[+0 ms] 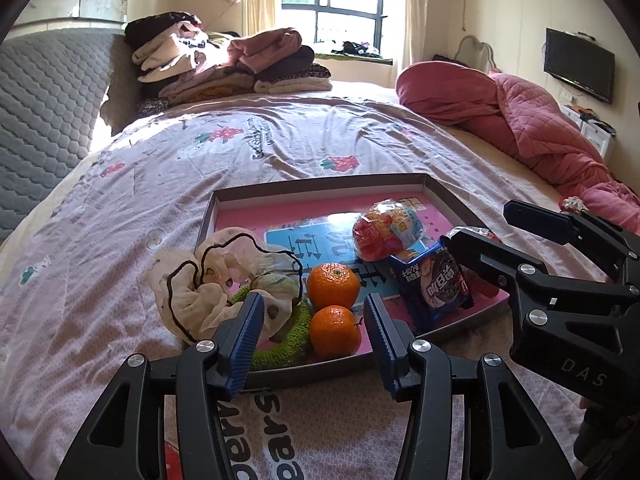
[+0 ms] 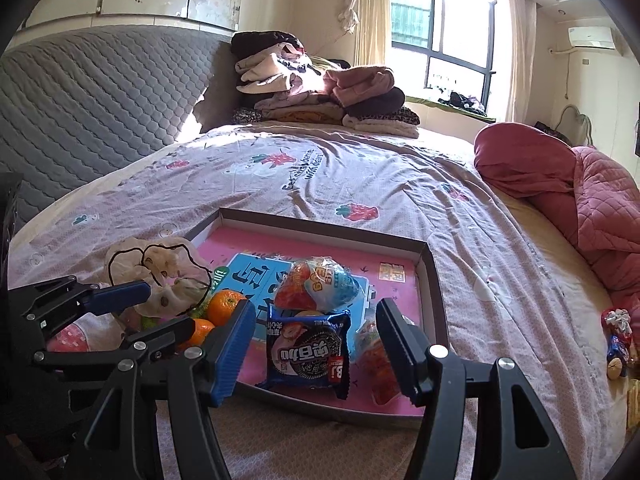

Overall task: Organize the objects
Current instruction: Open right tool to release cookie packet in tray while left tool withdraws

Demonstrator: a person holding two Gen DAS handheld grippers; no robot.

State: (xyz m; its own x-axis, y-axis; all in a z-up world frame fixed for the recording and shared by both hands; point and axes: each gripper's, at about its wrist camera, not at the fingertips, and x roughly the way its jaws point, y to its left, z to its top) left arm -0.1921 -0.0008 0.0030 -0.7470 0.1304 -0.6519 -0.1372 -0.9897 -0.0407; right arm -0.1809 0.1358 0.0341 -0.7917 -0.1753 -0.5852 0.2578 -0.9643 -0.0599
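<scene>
Two tangerines (image 1: pixel 334 312) sit touching each other near the front wall of the shallow cardboard tray (image 1: pixel 320 184) on the bed. We hold the left gripper (image 1: pixel 314 338) just at that front edge, fingers spread wide and empty, the nearer tangerine between them. A cream scrunchie (image 1: pixel 208 280) drapes over the tray's left wall, a green fuzzy hair tie (image 1: pixel 288 344) beside it. Our right gripper (image 2: pixel 316 346) hovers at the near right corner, jaws wide apart and gripping nothing, with the blue cookie packet (image 2: pixel 310 354) lying between them and leaning over the front wall. A red-and-blue snack bag (image 2: pixel 320 284) lies mid-tray. Behind it the tray's pink floor is bare, and the pink floral sheet (image 1: pixel 260 152) stretches unobstructed beyond the far wall.
</scene>
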